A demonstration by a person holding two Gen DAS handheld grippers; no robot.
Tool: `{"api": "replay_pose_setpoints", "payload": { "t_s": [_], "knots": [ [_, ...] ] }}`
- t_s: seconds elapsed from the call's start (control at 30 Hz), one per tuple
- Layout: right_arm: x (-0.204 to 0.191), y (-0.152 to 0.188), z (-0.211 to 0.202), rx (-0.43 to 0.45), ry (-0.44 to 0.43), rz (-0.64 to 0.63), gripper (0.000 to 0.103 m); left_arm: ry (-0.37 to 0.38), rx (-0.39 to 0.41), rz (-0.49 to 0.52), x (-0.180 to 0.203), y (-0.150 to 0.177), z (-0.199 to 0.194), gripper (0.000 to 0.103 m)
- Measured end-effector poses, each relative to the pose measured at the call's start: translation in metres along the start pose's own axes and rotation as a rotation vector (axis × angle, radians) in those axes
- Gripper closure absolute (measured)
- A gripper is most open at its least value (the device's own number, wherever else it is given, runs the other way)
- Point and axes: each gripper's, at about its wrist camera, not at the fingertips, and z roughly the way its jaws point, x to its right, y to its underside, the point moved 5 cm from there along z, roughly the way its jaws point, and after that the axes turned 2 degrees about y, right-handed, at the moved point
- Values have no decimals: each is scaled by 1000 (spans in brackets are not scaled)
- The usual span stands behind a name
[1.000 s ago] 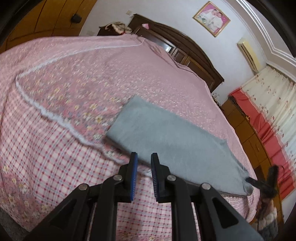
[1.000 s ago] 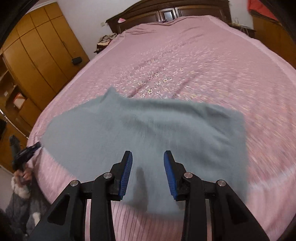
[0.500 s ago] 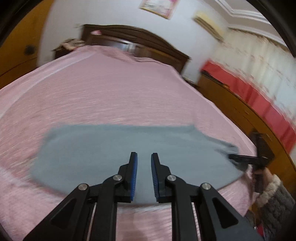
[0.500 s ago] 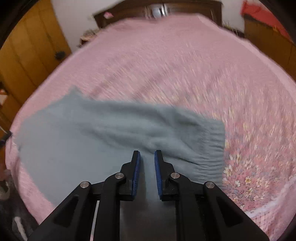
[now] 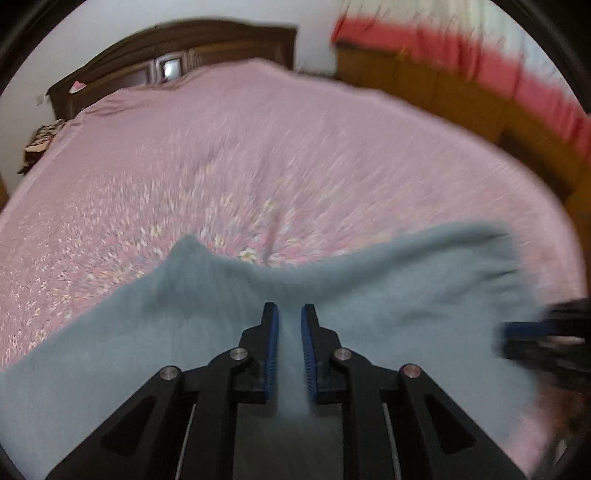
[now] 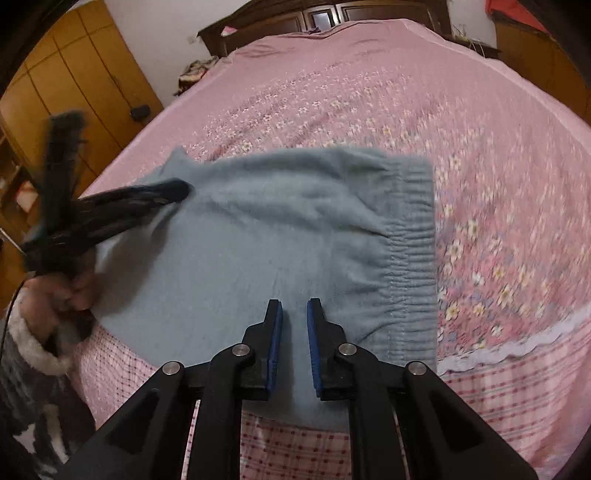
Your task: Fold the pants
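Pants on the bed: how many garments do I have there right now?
1: the grey pants lie near the bed front edge, waistband to the right. Anything underneath would be hidden.

"Can we read any words or numbers here?"

"No. We see no words, labels or numbers that we can read in either view; much is blurry."

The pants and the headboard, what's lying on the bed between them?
Nothing: in the right wrist view only bare pink bedspread runs from the grey pants to the dark wooden headboard.
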Motion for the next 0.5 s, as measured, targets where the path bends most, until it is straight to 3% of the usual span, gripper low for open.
{"api": "replay_pose_setpoints", "payload": {
  "t_s": [0.03, 0.1, 0.17, 0.23, 0.37, 0.5],
  "knots": [
    [2, 0, -2, 11, -19, 29, 87, -23, 7, 8, -1, -4, 10, 89],
    [6, 1, -10, 15, -93, 92, 76, -62, 13, 32, 3, -12, 18, 89],
    [9, 3, -27, 58, -157, 144, 53, -87, 18, 64, 7, -14, 19, 90],
    [15, 9, -47, 105, -198, 185, 43, -64, 34, 62, 11, -20, 12, 88],
    [31, 21, -69, 146, -225, 233, 39, 60, 77, -17, 0, -6, -29, 72],
    [48, 42, -86, 186, -261, 306, 35, 114, 121, -43, -25, 26, -80, 63]
  ]
}}
